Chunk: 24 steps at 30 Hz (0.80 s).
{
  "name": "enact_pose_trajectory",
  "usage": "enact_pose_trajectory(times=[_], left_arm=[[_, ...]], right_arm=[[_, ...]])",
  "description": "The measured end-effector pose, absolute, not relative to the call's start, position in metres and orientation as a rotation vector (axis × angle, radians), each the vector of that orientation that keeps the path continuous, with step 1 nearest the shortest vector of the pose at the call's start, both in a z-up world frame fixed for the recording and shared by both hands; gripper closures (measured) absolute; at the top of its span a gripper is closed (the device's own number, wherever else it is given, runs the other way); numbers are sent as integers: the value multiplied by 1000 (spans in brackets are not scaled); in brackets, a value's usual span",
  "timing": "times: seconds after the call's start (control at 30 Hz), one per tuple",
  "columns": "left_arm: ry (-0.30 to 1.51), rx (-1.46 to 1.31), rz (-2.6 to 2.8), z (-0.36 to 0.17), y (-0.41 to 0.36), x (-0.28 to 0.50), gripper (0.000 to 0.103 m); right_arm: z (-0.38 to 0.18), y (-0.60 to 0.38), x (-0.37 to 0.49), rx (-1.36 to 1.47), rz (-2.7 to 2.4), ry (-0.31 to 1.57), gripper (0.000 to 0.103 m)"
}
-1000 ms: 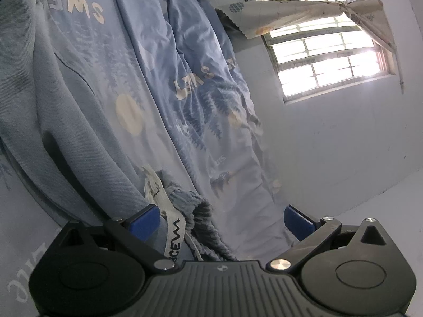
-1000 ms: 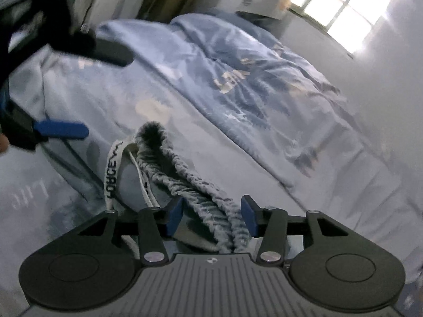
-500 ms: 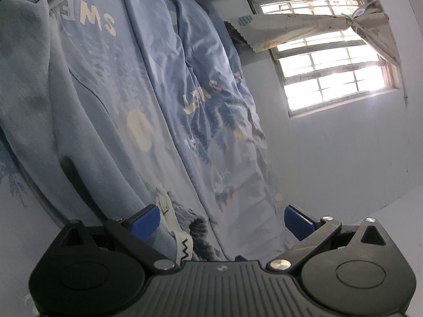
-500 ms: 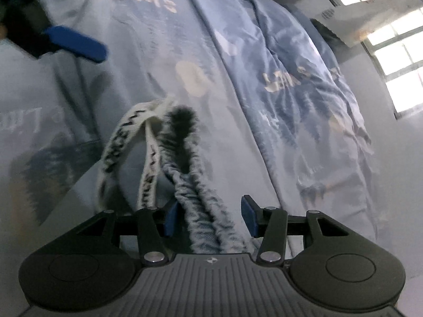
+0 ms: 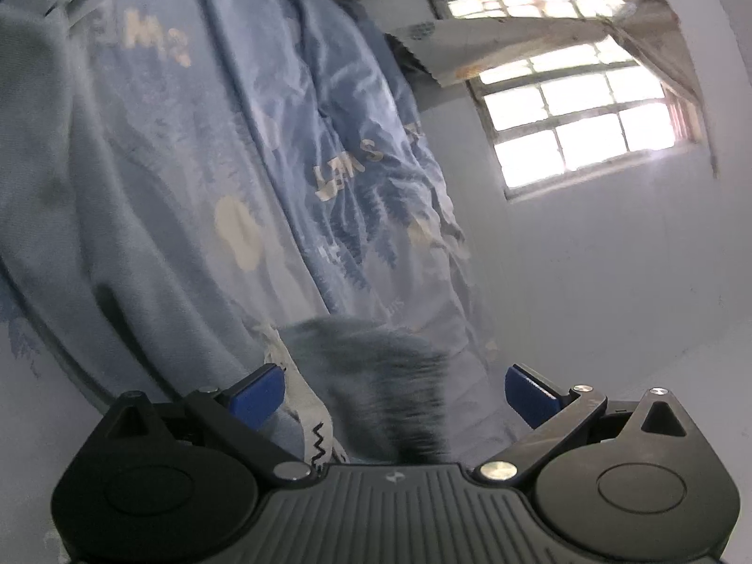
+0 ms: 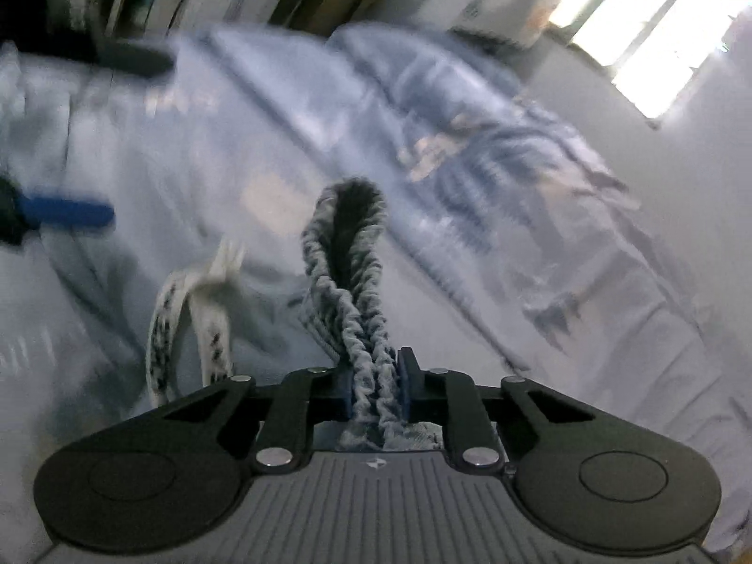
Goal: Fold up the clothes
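You're in a bedroom at home: bed w/ rumpled blue printed duvet (image 5: 357, 197), barred window (image 5: 583, 127), tied-back curtain (image 5: 540, 51).

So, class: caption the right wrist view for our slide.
Right gripper shut on grey elastic waistband, white drawstring dangling beside.

Motion smears the waistband (image 5: 371, 376) (and bedsheet (image 6: 470, 178)) beyond detail.
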<state>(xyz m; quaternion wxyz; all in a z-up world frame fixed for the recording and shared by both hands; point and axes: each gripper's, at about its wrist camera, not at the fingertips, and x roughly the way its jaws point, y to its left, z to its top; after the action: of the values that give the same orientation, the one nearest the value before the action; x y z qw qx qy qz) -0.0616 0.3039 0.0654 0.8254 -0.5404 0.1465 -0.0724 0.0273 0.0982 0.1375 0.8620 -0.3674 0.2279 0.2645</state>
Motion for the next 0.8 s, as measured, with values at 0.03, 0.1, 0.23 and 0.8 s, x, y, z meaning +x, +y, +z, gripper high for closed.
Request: enact_pose_trajectory(times=[0.03, 0.1, 0.23, 0.8], left_arm=[[312, -1112, -159, 70, 300, -61, 0], [306, -1031, -177, 81, 292, -60, 0], [284, -937, -232, 96, 277, -60, 0], [305, -1015, -191, 89, 283, -63, 28]], right_arm=[[141, 97, 18, -786, 563, 443, 87], [148, 95, -1, -816, 578, 373, 88], [145, 98, -29, -868, 594, 293, 88], [125, 114, -85, -946, 635, 137, 87]])
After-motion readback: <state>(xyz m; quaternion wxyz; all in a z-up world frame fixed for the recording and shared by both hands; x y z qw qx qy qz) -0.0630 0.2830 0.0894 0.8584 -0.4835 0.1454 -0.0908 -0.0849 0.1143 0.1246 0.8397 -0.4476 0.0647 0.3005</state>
